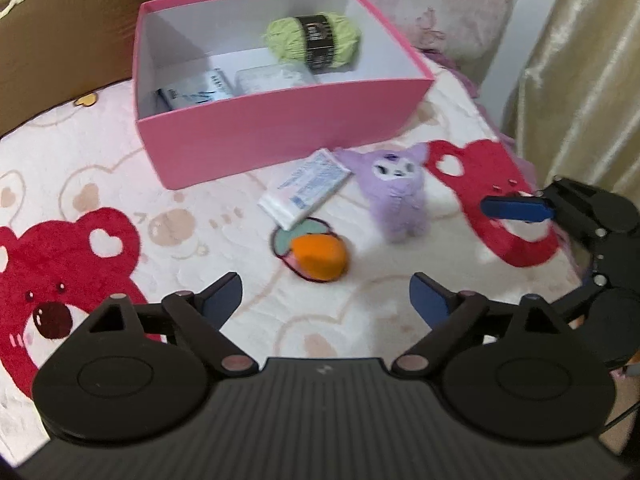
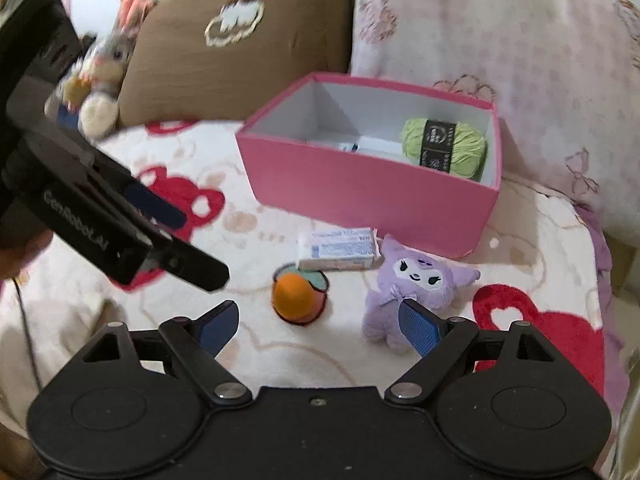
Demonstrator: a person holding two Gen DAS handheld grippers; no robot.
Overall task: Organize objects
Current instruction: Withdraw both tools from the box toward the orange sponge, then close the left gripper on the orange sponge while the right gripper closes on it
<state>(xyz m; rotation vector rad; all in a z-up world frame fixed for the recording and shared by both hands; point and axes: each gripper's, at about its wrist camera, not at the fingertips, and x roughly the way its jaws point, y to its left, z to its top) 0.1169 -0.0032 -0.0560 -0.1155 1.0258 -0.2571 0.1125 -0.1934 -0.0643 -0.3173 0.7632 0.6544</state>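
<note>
An open pink box (image 1: 280,136) (image 2: 360,196) stands on the blanket, holding a green yarn ball (image 1: 316,40) (image 2: 444,148) and two tissue packs (image 1: 200,92). In front of it lie another tissue pack (image 1: 308,188) (image 2: 340,248), a purple plush (image 1: 396,188) (image 2: 416,284) and an orange round toy (image 1: 320,260) (image 2: 296,296). My left gripper (image 1: 326,296) (image 2: 192,240) is open and empty, just short of the orange toy. My right gripper (image 2: 320,320) is open and empty too, with its right finger in front of the purple plush.
The blanket (image 1: 60,272) is pale with red bear prints. Behind the box lean a brown pillow (image 2: 224,48) and a pink floral pillow (image 2: 500,32). A grey rabbit plush (image 2: 100,80) sits at the back left. A beige curtain (image 1: 580,60) hangs at the right.
</note>
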